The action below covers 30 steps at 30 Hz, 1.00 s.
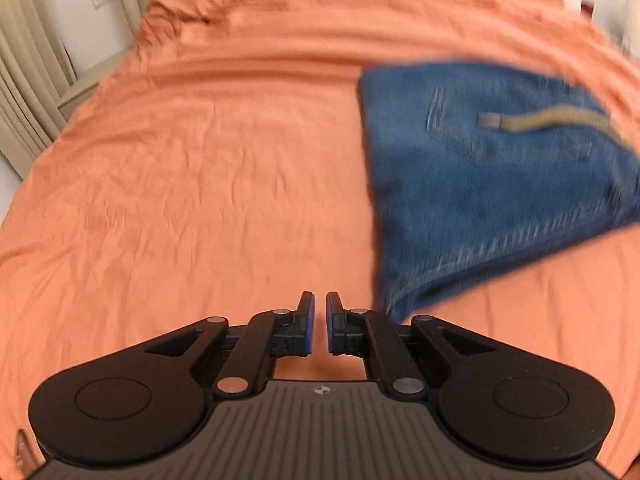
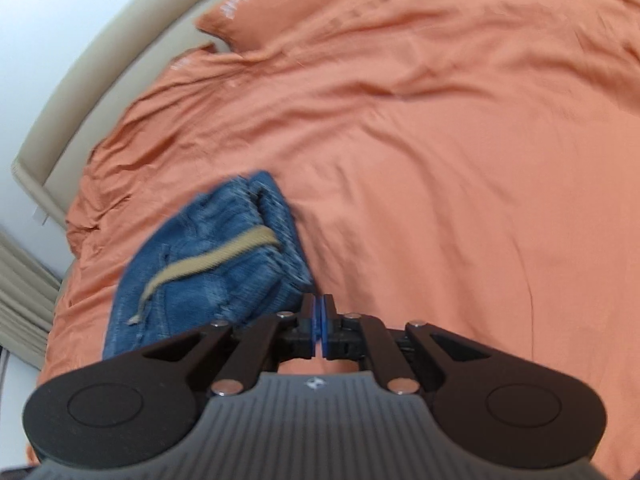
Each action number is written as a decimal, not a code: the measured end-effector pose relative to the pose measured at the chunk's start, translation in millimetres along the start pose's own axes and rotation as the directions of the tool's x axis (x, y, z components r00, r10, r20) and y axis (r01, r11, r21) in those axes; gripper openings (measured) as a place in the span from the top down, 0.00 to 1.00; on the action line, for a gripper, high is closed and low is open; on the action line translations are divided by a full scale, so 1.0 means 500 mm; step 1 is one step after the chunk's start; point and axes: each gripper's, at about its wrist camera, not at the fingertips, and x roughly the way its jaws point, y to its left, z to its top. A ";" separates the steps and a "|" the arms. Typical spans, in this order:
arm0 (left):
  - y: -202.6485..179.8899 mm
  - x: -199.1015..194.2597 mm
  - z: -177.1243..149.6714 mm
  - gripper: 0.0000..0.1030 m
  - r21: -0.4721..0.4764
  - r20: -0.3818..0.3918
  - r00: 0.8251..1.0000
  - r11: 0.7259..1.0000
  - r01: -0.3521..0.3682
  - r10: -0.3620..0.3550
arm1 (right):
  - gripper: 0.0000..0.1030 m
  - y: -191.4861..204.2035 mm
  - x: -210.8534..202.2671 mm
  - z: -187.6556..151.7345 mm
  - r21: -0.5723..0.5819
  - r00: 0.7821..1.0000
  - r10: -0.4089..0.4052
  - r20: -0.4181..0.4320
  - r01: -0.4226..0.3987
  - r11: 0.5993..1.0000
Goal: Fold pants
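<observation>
The blue jeans (image 1: 480, 184) lie folded in a compact bundle on the orange bed sheet (image 1: 200, 180), with a tan drawstring (image 1: 552, 120) across the top. In the left wrist view they are ahead and to the right of my left gripper (image 1: 320, 308). Its pads are almost together with only a thin slit, and nothing is between them. In the right wrist view the jeans (image 2: 192, 300) lie just left of my right gripper (image 2: 320, 312). This gripper is shut with its pads touching and empty, and its left finger is close beside the bundle's edge.
The wrinkled orange sheet (image 2: 440, 200) covers the whole bed. An orange pillow (image 2: 288, 8) lies by the beige headboard (image 2: 100, 80). Beige curtains (image 1: 24, 80) hang beyond the bed's left side. Both views are blurred.
</observation>
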 end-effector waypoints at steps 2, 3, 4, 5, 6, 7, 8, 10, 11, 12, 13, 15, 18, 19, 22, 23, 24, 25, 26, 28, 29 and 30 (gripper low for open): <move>0.003 -0.004 0.016 0.90 -0.021 0.076 0.997 1.000 0.023 -0.021 | 1.00 0.025 -0.014 0.001 -0.060 0.999 0.020 0.035 -0.018 0.998; 0.001 -0.005 0.024 0.90 -0.022 0.111 0.993 0.999 0.032 -0.029 | 1.00 0.038 -0.018 0.002 -0.093 0.998 0.026 0.049 -0.022 0.995; -0.006 -0.006 0.032 0.89 -0.019 0.140 0.990 0.999 0.036 -0.033 | 1.00 0.051 -0.019 0.003 -0.127 0.997 0.032 0.064 -0.024 0.992; -0.010 -0.004 0.042 0.87 -0.016 0.161 0.986 0.999 0.039 -0.036 | 0.98 0.065 -0.019 0.004 -0.162 0.996 0.037 0.080 -0.024 0.986; -0.017 -0.001 0.052 0.85 -0.017 0.177 0.983 0.999 0.046 -0.042 | 0.95 0.080 -0.017 0.003 -0.201 0.995 0.041 0.094 -0.022 0.979; -0.024 0.004 0.062 0.84 -0.020 0.192 0.980 0.998 0.059 -0.054 | 0.87 0.094 -0.014 0.002 -0.239 0.993 0.046 0.108 -0.019 0.971; -0.033 0.006 0.069 0.80 -0.025 0.204 0.977 0.997 0.075 -0.068 | 0.78 0.109 -0.010 -0.001 -0.278 0.992 0.052 0.119 -0.017 0.960; -0.048 0.017 0.086 0.76 -0.028 0.222 0.970 0.993 0.111 -0.102 | 0.73 0.144 0.007 -0.007 -0.347 0.990 0.068 0.125 -0.020 0.938; -0.059 0.023 0.093 0.73 -0.019 0.234 0.965 0.992 0.126 -0.118 | 0.73 0.161 0.015 -0.013 -0.380 0.989 0.078 0.122 -0.026 0.924; -0.072 0.029 0.096 0.71 -0.005 0.244 0.961 0.991 0.133 -0.128 | 0.73 0.179 0.025 -0.020 -0.419 0.989 0.086 0.118 -0.029 0.908; -0.083 0.041 0.102 0.70 0.011 0.251 0.959 0.991 0.135 -0.133 | 0.69 0.200 0.035 -0.030 -0.464 0.989 0.094 0.115 -0.030 0.885; -0.105 0.060 0.108 0.70 0.028 0.254 0.956 0.989 0.145 -0.148 | 0.65 0.237 0.053 -0.053 -0.559 0.987 0.108 0.119 -0.024 0.829; -0.125 0.095 0.108 0.68 0.034 0.230 0.957 0.984 0.173 -0.176 | 0.60 0.268 0.082 -0.083 -0.666 0.987 0.107 0.121 0.000 0.746; -0.130 0.108 0.107 0.68 0.042 0.218 0.961 0.985 0.168 -0.173 | 0.60 0.268 0.094 -0.090 -0.679 0.989 0.099 0.107 0.000 0.734; -0.145 0.138 0.095 0.68 0.074 0.183 0.971 0.987 0.140 -0.152 | 0.60 0.251 0.128 -0.101 -0.691 0.997 0.054 0.054 -0.002 0.723; -0.145 0.144 0.093 0.67 0.077 0.174 0.973 0.987 0.141 -0.153 | 0.60 0.246 0.136 -0.103 -0.694 0.998 0.043 0.042 -0.002 0.720; -0.145 0.151 0.093 0.66 0.080 0.163 0.975 0.987 0.141 -0.153 | 0.60 0.242 0.147 -0.104 -0.693 0.999 0.032 0.025 -0.006 0.721; -0.144 0.157 0.093 0.66 0.083 0.152 0.976 0.986 0.142 -0.153 | 0.60 0.237 0.156 -0.104 -0.687 1.000 0.022 0.004 -0.013 0.727; -0.143 0.160 0.092 0.66 0.085 0.144 0.978 0.986 0.143 -0.154 | 0.60 0.234 0.164 -0.104 -0.678 1.000 0.016 -0.014 -0.021 0.735; -0.141 0.163 0.094 0.66 0.079 0.134 0.978 0.986 0.148 -0.157 | 0.60 0.230 0.172 -0.104 -0.672 1.000 0.014 -0.028 -0.029 0.740; -0.141 0.163 0.095 0.66 0.080 0.132 0.978 0.986 0.149 -0.159 | 0.60 0.230 0.174 -0.104 -0.675 0.999 0.012 -0.029 -0.029 0.737; -0.141 0.162 0.095 0.66 0.083 0.132 0.978 0.985 0.149 -0.159 | 0.60 0.232 0.176 -0.104 -0.677 0.999 0.009 -0.030 -0.028 0.736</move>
